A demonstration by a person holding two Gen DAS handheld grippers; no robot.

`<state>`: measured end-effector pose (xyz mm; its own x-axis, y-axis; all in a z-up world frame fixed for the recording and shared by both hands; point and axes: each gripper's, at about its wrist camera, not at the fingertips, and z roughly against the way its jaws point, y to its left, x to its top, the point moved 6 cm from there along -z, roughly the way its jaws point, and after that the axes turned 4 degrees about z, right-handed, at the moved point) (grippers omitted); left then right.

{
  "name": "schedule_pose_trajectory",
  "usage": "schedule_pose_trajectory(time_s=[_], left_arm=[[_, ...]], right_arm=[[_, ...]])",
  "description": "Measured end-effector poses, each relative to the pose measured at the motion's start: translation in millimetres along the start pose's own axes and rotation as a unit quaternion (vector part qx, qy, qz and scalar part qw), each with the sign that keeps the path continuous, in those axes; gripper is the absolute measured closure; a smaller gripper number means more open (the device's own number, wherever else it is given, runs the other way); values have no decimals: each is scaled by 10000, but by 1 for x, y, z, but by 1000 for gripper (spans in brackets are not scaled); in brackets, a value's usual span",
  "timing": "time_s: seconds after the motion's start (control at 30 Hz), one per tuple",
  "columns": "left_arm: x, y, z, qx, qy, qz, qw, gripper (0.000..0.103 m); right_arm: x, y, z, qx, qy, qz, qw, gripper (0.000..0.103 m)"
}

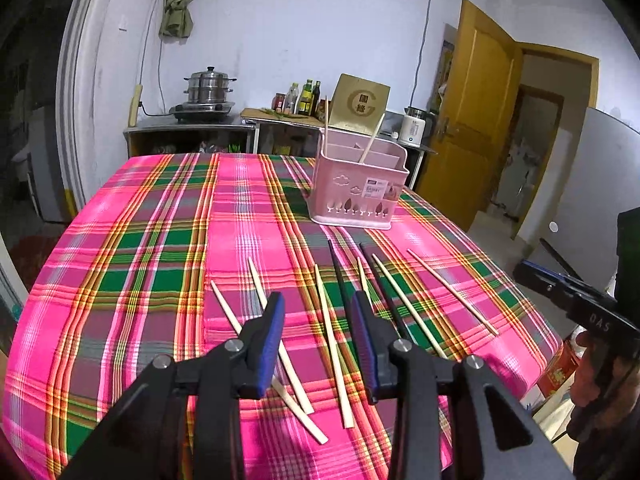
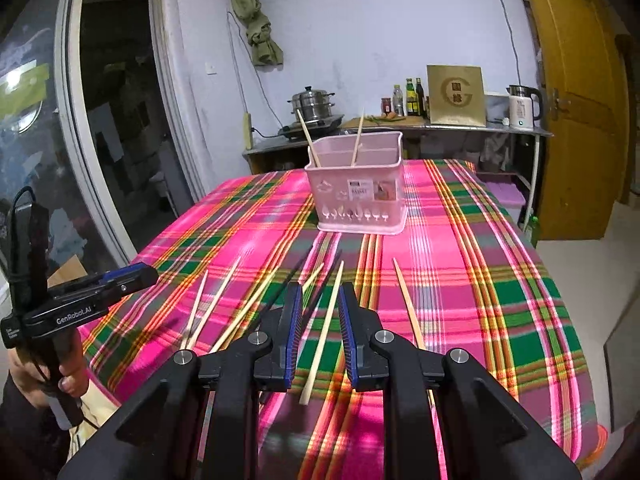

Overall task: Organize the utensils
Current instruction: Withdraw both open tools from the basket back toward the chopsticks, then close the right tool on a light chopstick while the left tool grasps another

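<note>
Behind left hand-held gripper (image 1: pixel 318 300), chopsticks (image 1: pixel 334 344) half-hidden

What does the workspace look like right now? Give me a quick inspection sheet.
Surface: table under a plaid cloth.
Job's things: pink holder upright with two light chopsticks leaning inside; light chopsticks and dark chopsticks loose on the cloth in front of it.
Clutter: nothing seen on the table.
Grippers: left tool and right tool open, empty, above the loose chopsticks.
Cables: black cord on the left handle.
Surroundings: steamer pot, bottles, kettle, yellow door.
</note>
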<state>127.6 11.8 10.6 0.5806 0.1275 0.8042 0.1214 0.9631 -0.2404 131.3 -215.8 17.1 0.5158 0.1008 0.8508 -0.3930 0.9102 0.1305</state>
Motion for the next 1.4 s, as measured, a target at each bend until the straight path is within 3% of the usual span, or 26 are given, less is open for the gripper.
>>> schedule_pose_trajectory(time_s=[0.4, 0.77, 1.1, 1.4], left_arm=[[-4, -1, -15, 18, 157, -32, 9999, 67], [4, 1, -78, 138, 801, -80, 9967, 67], [0, 5, -138, 296, 1490, -109, 9883, 67], [5, 3, -159, 336, 1684, -171, 9850, 67]], right_arm=[[-8, 0, -16, -167, 237, 46, 9996, 84], [-8, -7, -68, -236, 808, 26, 9964, 84], [-8, -14, -121, -332, 1380, 115, 9898, 84], [0, -19, -157, -349, 1685, 178, 9849, 84]])
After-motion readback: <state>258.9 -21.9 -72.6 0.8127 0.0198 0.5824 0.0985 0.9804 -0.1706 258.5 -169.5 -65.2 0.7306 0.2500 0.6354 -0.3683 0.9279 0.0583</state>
